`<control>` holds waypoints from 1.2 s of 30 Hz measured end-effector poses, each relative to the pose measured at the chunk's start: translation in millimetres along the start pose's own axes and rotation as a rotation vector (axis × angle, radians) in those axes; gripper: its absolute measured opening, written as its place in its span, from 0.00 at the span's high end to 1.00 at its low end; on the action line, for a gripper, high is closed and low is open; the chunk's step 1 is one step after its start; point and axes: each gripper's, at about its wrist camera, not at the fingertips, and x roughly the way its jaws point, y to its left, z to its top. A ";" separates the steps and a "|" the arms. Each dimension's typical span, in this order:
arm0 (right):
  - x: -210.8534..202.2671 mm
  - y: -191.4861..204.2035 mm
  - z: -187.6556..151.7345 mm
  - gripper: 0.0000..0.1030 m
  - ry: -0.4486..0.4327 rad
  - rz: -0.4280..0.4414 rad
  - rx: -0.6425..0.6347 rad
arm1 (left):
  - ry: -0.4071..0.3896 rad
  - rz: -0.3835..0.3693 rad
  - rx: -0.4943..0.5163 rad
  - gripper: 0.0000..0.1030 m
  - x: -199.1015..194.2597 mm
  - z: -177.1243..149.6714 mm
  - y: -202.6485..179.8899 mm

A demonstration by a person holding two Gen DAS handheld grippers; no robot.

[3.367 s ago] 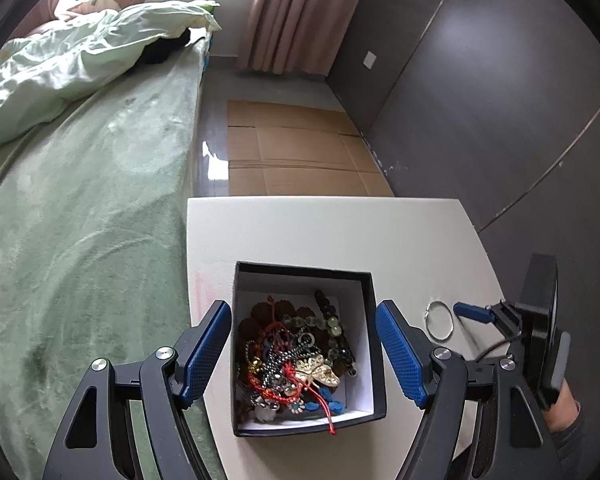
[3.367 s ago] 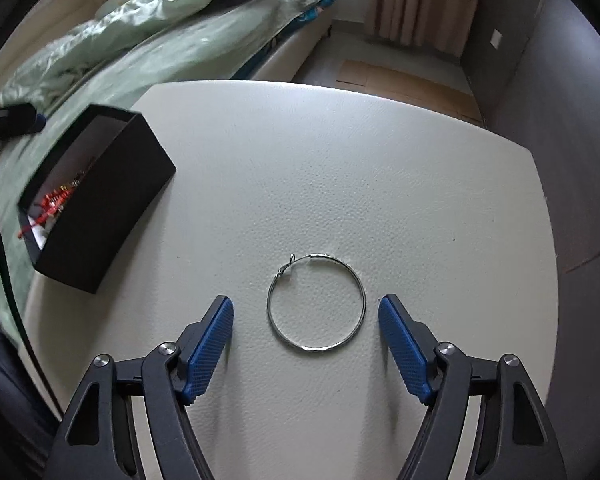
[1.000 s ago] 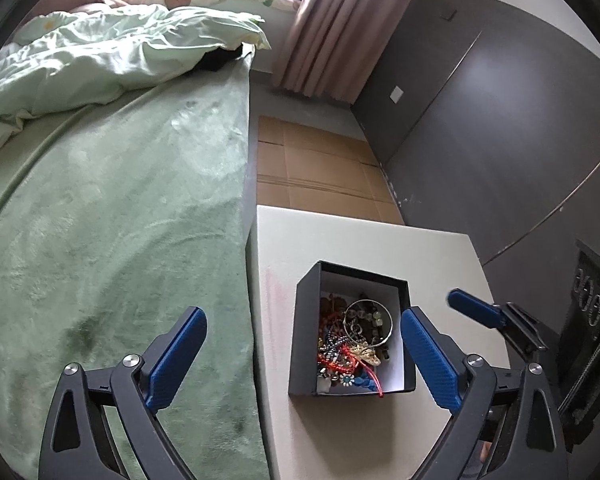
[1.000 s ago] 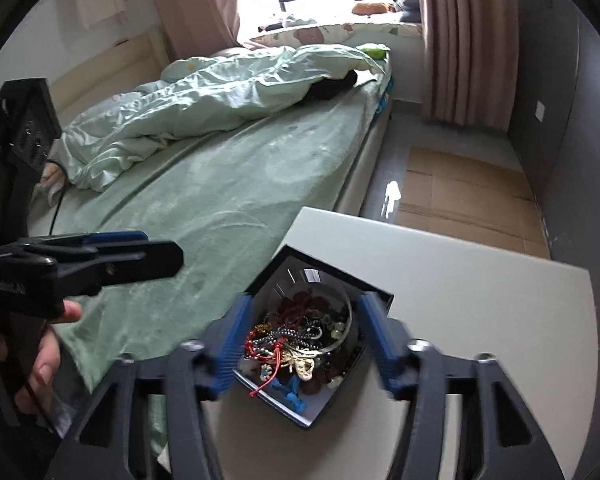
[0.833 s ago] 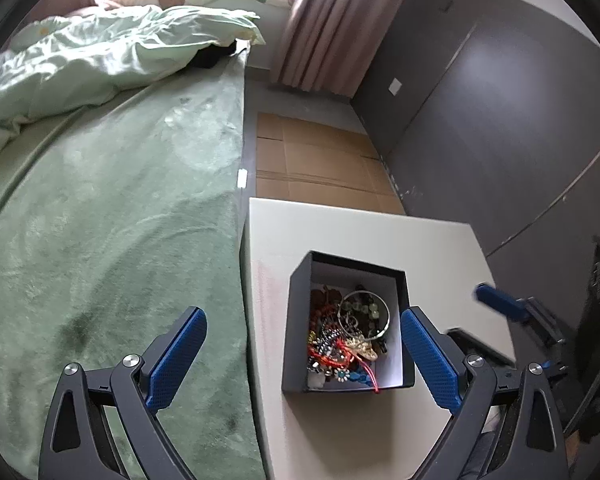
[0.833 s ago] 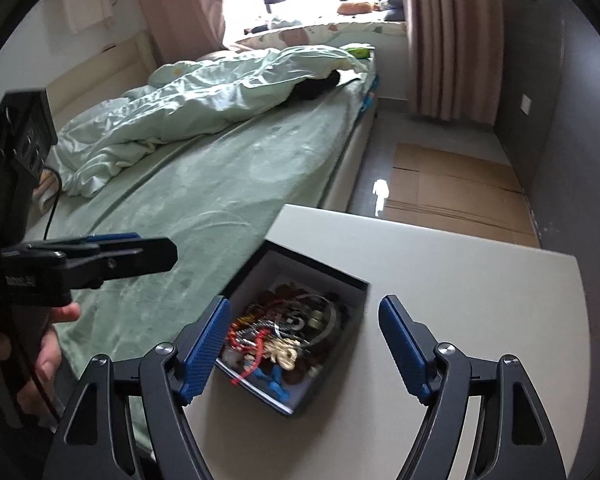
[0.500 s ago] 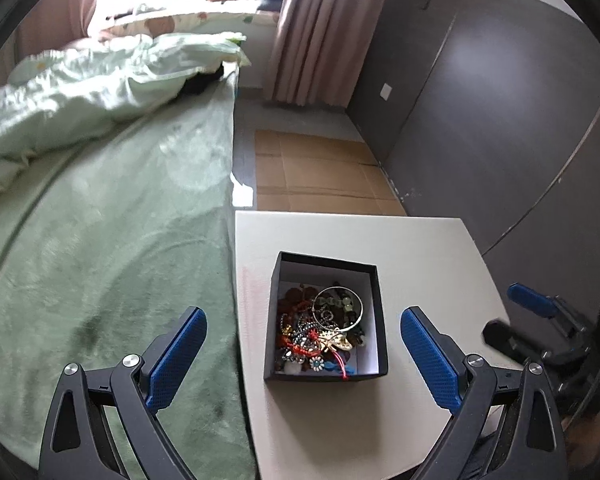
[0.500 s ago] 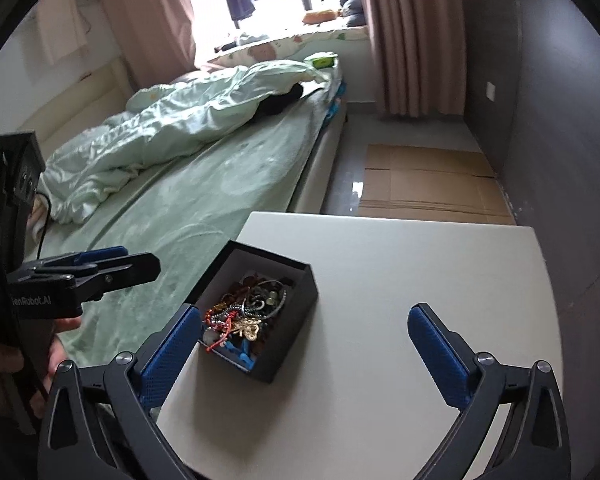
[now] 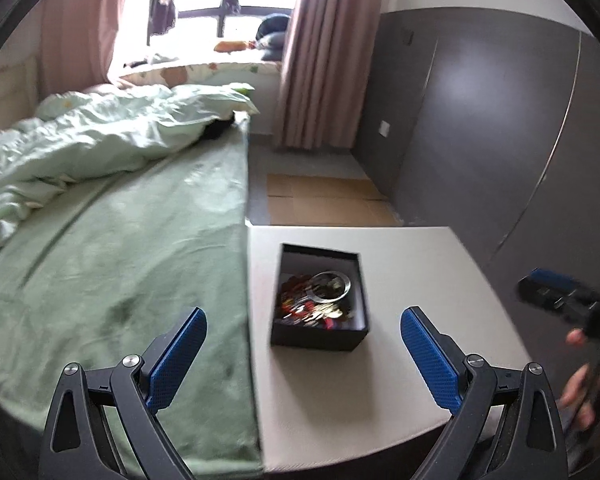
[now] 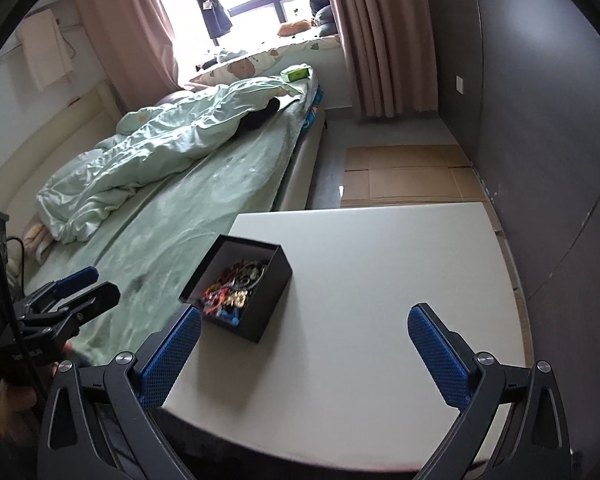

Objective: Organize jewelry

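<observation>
A black open box [image 9: 319, 336] stands on the white table [image 9: 412, 264] near its left edge, full of tangled jewelry with a silver hoop [image 9: 332, 285] on top. The box also shows in the right wrist view [image 10: 268, 300]. My left gripper [image 9: 303, 356] is open and empty, held back above the table's near edge, over the bed side. My right gripper [image 10: 305, 352] is open and empty, raised above the table's near side. The right gripper also shows at the right edge of the left wrist view [image 9: 556, 292].
A bed with a green sheet [image 9: 120, 264] and a rumpled duvet [image 10: 172, 140] runs along the table's left side. Flattened cardboard [image 10: 404, 176] lies on the floor beyond the table. A dark wardrobe wall [image 9: 480, 120] stands on the right.
The silver hoop went from the table into the box. Both grippers have since pulled back and up from the box, and the right one has opened wide.
</observation>
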 end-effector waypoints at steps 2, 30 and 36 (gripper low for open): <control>-10.3 0.3 -6.2 0.00 -0.015 0.003 -0.009 | -0.004 0.002 -0.010 0.05 -8.6 -8.9 1.2; -105.5 11.5 -87.3 0.00 -0.113 -0.014 -0.053 | -0.189 0.128 0.060 0.00 -113.2 -76.1 -39.7; -118.2 12.7 -99.8 0.00 -0.146 -0.036 -0.039 | -0.203 0.123 0.064 0.00 -118.8 -80.7 -39.3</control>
